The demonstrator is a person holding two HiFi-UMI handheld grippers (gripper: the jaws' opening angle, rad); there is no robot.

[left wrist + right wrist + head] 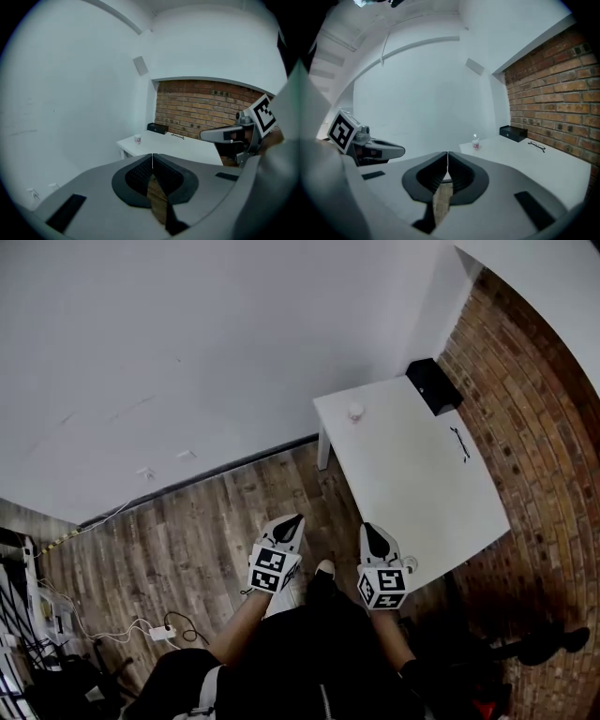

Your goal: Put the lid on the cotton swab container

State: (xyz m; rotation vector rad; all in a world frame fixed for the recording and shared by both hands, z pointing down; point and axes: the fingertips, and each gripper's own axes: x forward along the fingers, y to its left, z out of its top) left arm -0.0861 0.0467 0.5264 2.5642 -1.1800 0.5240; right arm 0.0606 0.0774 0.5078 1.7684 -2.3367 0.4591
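The cotton swab container [354,412] is a small whitish cup standing near the far left corner of the white table [412,493]. It is also small in the left gripper view [137,138] and the right gripper view [476,143]. I cannot make out a separate lid at this distance. My left gripper [292,520] and right gripper [371,531] hang side by side over the wooden floor, short of the table's near edge. Both are shut with nothing between the pads, as their own views show for the left gripper [152,155] and the right gripper [447,153].
A black box [432,385] sits at the table's far corner by the brick wall [534,456], with a pair of glasses [459,443] nearer on the tabletop. Cables and a power strip [159,632] lie on the floor at the left. A white wall runs behind.
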